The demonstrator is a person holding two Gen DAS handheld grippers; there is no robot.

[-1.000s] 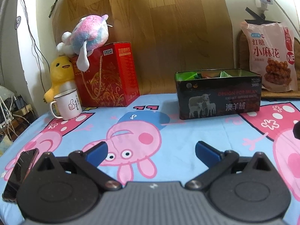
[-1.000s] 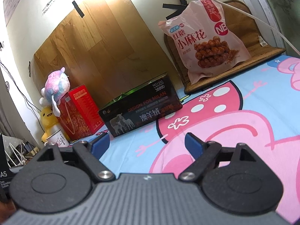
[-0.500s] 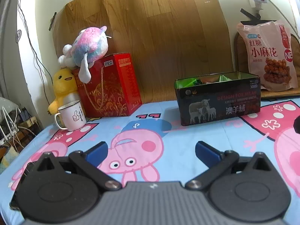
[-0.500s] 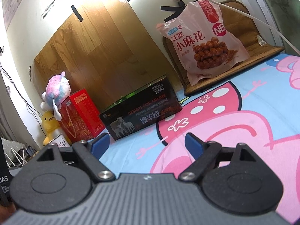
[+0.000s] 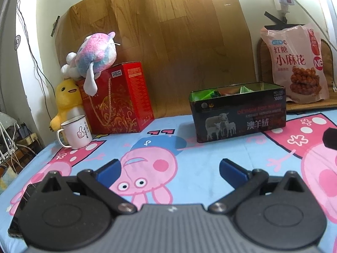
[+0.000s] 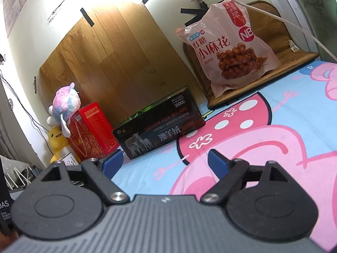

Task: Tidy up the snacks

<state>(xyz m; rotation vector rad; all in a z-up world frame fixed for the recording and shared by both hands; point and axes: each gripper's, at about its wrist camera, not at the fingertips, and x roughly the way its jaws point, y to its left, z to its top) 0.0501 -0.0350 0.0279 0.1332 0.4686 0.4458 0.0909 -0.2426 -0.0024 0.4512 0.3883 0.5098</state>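
A black tin box [image 5: 239, 115] with sheep printed on it stands open at the back of the table, with green and orange snack packets [image 5: 227, 91] inside. The same box [image 6: 160, 129] appears in the right wrist view. A big pink bag of twisted dough snacks [image 5: 294, 63] [image 6: 227, 48] leans on a wooden mat by the wall. My left gripper [image 5: 168, 168] hovers open over the cartoon tablecloth, well short of the box, nothing between its blue fingers. My right gripper [image 6: 164, 161] is open too, empty, aimed toward the box.
A red gift box [image 5: 117, 99] with a pastel plush [image 5: 94, 51] on top, a yellow duck plush [image 5: 66, 99] and a white mug [image 5: 74, 131] stand at the back left. A phone [image 5: 19, 215] lies near the left table edge. Cables hang on the wall.
The left wrist view has tilted up slightly, so the box and bag sit lower in the frame. Both grippers have stayed open and empty.
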